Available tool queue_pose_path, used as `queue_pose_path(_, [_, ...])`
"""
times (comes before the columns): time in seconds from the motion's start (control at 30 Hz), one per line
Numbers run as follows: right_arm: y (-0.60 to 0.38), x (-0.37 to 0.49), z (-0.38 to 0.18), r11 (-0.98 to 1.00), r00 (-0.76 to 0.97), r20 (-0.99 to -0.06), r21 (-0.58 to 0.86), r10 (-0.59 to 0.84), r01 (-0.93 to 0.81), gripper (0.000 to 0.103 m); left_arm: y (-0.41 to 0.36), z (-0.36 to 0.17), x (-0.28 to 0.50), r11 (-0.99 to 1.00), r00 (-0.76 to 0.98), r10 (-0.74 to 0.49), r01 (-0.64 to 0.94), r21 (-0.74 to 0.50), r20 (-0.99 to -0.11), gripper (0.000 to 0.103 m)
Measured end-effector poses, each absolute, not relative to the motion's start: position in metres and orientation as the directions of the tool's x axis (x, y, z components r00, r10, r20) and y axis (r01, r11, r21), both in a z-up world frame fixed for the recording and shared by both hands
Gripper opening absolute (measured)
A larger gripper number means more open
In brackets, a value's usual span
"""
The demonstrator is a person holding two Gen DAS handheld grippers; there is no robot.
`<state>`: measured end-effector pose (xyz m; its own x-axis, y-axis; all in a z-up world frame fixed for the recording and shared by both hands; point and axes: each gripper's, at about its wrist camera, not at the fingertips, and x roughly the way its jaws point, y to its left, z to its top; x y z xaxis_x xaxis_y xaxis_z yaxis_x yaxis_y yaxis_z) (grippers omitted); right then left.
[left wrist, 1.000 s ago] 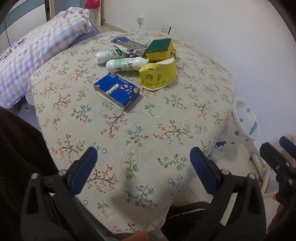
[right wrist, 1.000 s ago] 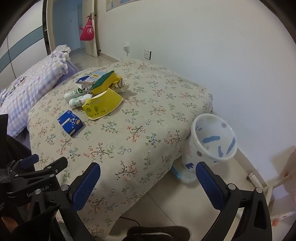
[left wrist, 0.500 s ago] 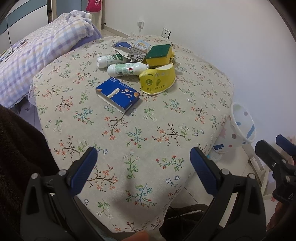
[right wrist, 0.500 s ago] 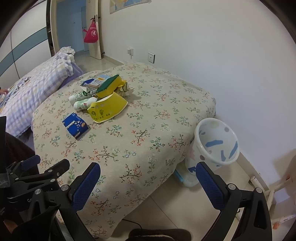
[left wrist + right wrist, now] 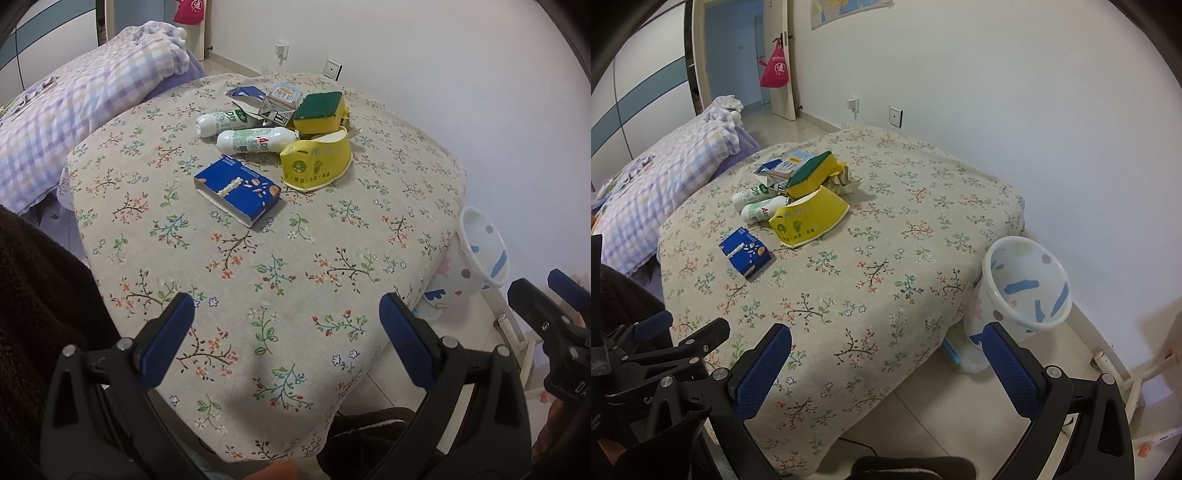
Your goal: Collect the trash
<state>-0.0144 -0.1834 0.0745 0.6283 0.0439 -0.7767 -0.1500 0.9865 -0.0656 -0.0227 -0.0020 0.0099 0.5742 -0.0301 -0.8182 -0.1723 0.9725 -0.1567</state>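
Note:
Trash lies in a pile on a floral-covered table (image 5: 332,266): a blue box (image 5: 238,190), a flattened yellow paper bowl (image 5: 317,162), two white bottles (image 5: 255,139), a small carton (image 5: 280,99) and a green-topped yellow sponge (image 5: 320,112). The pile also shows in the right wrist view, with the blue box (image 5: 745,255) and the yellow bowl (image 5: 809,218). A white bin with blue marks (image 5: 1023,288) stands on the floor by the table's right corner. My left gripper (image 5: 286,325) is open and empty over the near table edge. My right gripper (image 5: 886,360) is open and empty, further back.
A bed with a checked purple quilt (image 5: 74,107) lies to the left. A white wall (image 5: 997,92) with sockets runs behind the table. A pale rack foot (image 5: 1137,373) stands on the tiled floor at right. A dark sleeve (image 5: 33,295) is at the left.
Both grippers have drawn back and risen a little, so the table and trash look slightly farther and the wall shows more. Both stay open. Nothing on the table has moved.

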Motion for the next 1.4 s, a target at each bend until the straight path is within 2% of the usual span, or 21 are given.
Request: queue_pose_path(1.4, [-0.1816, -0.0126, 0.0765, 0.986, 0.627, -0.776, -0.050, 0.061, -0.159, 0.103, -0.0018, 0.0184, -0.0205, 0.973, 0.593, -0.033, -0.164, -0.161, -0.805, 0.100])
